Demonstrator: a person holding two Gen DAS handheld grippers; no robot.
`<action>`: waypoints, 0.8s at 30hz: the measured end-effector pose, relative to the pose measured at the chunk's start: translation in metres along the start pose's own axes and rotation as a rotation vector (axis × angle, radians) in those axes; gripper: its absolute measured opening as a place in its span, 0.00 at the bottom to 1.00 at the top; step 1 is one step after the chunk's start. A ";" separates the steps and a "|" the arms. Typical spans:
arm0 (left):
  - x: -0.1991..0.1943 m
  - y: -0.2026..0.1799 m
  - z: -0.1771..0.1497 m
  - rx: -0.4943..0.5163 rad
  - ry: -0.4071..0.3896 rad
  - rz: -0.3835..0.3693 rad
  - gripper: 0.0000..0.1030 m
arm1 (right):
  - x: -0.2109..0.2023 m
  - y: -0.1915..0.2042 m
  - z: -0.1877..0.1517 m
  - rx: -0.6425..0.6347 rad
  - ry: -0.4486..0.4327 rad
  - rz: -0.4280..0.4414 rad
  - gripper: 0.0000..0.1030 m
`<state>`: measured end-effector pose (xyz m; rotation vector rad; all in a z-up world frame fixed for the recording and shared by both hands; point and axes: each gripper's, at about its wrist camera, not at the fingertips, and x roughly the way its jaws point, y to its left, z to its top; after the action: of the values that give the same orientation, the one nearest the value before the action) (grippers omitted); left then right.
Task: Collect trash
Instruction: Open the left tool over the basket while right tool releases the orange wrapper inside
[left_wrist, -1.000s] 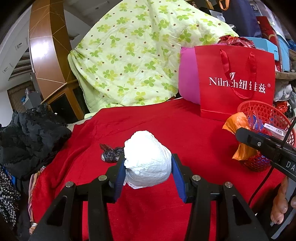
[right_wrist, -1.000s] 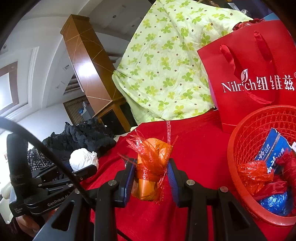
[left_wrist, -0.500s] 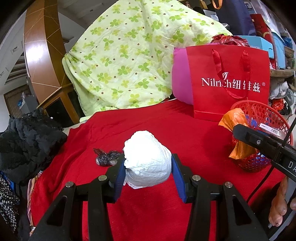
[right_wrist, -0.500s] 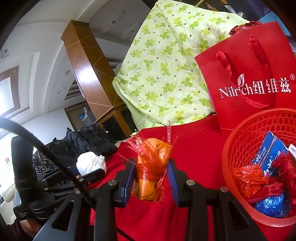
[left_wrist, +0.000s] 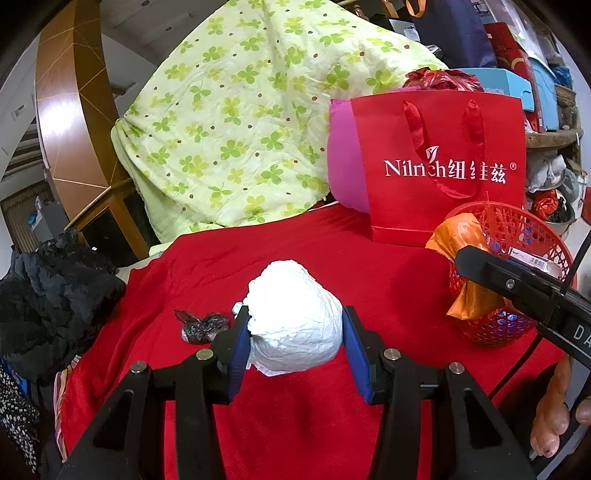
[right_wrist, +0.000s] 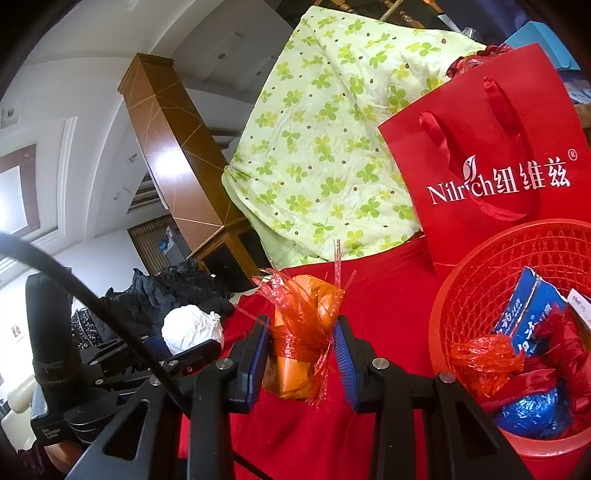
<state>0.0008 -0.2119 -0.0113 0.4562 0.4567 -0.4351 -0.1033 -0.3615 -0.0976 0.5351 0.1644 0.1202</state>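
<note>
My left gripper (left_wrist: 293, 332) is shut on a crumpled white paper ball (left_wrist: 295, 314), held above the red cloth. The ball also shows in the right wrist view (right_wrist: 192, 328). My right gripper (right_wrist: 301, 343) is shut on an orange and red plastic wrapper (right_wrist: 303, 332), just left of the red mesh basket (right_wrist: 480, 280). The basket holds blue and red wrappers (right_wrist: 524, 325). In the left wrist view the basket (left_wrist: 546, 243) stands at the right with the orange wrapper (left_wrist: 461, 236) in front of it. A small dark wrapper (left_wrist: 201, 325) lies on the cloth left of my left gripper.
A red Nilrich paper bag (left_wrist: 443, 166) stands behind the basket, beside a pink cushion (left_wrist: 343, 170). A green floral quilt (left_wrist: 240, 122) is piled at the back. Black clothing (left_wrist: 48, 288) lies at the left edge of the red cloth (left_wrist: 295, 251).
The right gripper has moved a little toward the basket with the orange wrapper. The left gripper has drifted slightly with the paper ball. Both grips are unchanged.
</note>
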 end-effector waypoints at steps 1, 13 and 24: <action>0.000 -0.001 0.001 0.005 -0.003 0.000 0.48 | -0.001 -0.001 0.000 0.004 -0.004 0.000 0.36; 0.000 -0.012 0.009 0.027 -0.014 -0.025 0.48 | -0.016 -0.009 0.005 0.039 -0.044 -0.015 0.36; 0.003 -0.026 0.016 0.036 -0.018 -0.066 0.48 | -0.035 -0.022 0.012 0.075 -0.101 -0.043 0.36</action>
<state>-0.0048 -0.2423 -0.0078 0.4729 0.4478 -0.5115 -0.1340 -0.3915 -0.0938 0.6103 0.0822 0.0449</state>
